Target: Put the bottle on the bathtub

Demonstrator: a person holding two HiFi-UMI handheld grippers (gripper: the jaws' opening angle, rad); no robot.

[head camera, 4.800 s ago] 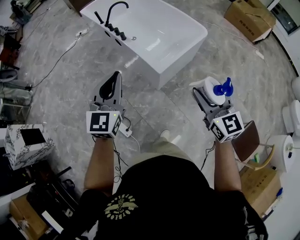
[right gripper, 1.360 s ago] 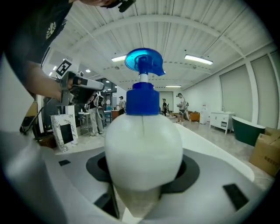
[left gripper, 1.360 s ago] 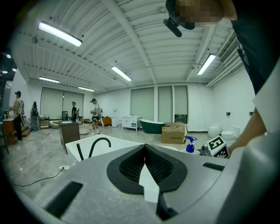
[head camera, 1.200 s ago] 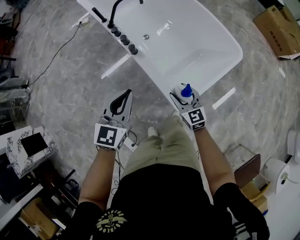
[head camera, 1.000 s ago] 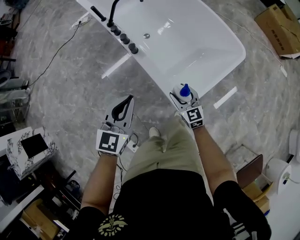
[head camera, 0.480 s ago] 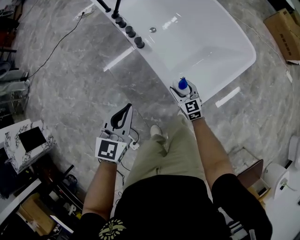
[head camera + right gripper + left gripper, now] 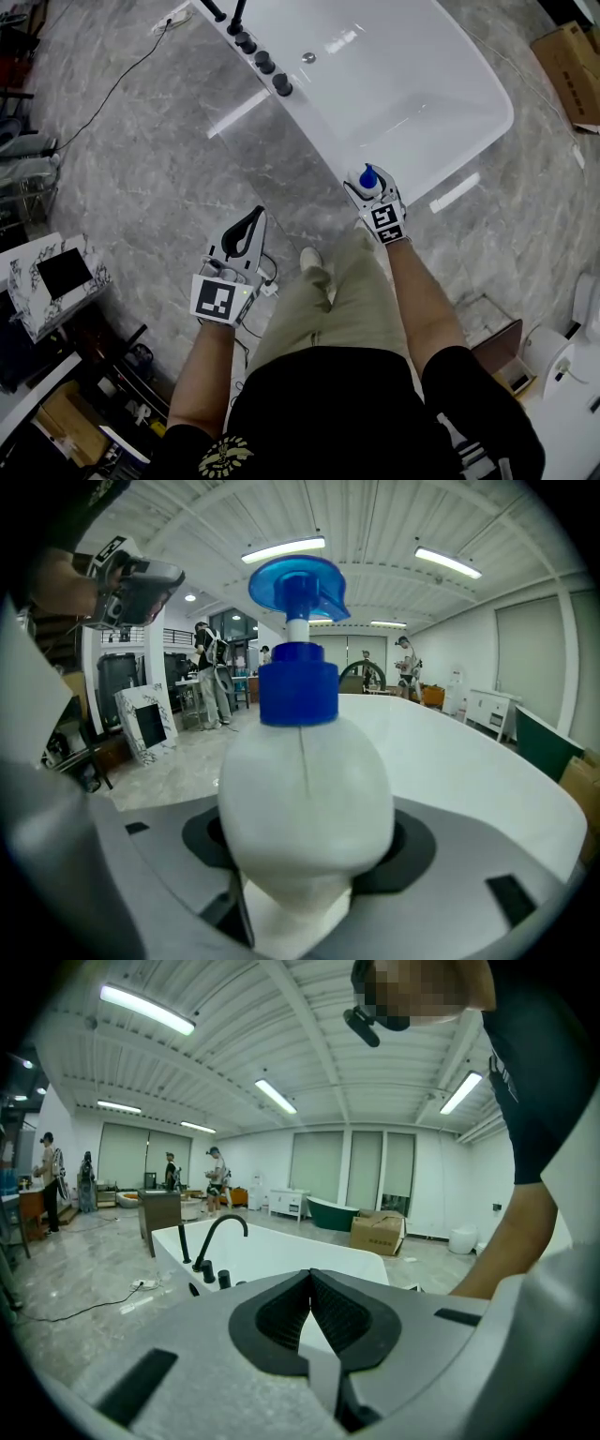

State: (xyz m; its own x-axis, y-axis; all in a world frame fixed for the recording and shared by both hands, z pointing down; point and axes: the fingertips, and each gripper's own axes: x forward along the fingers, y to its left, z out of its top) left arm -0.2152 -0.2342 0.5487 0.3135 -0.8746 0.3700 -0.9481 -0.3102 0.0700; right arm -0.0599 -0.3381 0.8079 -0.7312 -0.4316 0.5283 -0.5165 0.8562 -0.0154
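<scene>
Where right tongs (image 7: 368, 191) grip: white bottle (image 7: 307, 789), blue pump (image 7: 298, 585).

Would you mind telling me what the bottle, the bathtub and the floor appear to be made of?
Bottle: likely matte white plastic, showing a moulding seam, with a glossy blue plastic pump.
Bathtub: glossy white acrylic or ceramic, judging by light reflections.
Floor: polished grey veined stone or tile.

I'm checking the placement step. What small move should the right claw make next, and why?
Probably lower the right claw slightly. It is shut on the upright white pump bottle with a blue top, at the near rim of the white bathtub, and the base cannot be seen resting there yet.
</scene>
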